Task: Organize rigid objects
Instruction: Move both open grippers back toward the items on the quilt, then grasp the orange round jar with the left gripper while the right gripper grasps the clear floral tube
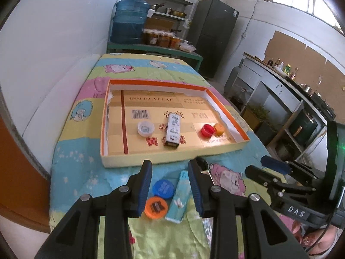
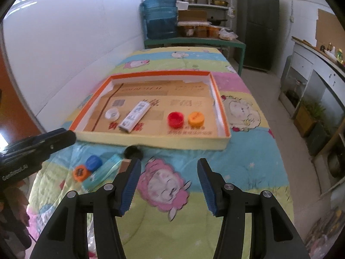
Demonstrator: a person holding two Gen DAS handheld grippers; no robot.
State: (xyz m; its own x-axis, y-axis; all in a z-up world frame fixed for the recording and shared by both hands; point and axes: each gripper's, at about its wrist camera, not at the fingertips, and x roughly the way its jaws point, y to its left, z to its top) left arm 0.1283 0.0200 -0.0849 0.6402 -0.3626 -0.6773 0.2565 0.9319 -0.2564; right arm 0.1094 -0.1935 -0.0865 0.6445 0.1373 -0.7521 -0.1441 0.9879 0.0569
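Caps and cartons lie split between a shallow cardboard tray (image 1: 228, 149) and the quilted cover (image 2: 248, 164) before it. Inside the tray: a clear cap (image 1: 145, 128), a white carton (image 1: 173, 130), a red cap (image 1: 207, 130) touching an orange-yellow cap (image 1: 220, 128), with bare floor behind them. Outside, near the front wall, a blue cap (image 1: 163, 188) overlaps an orange cap (image 1: 155, 207) beside a teal carton (image 1: 180, 196). Left claw (image 1: 170, 181) hangs released over these; right claw (image 2: 169, 185) is released, over open cover.
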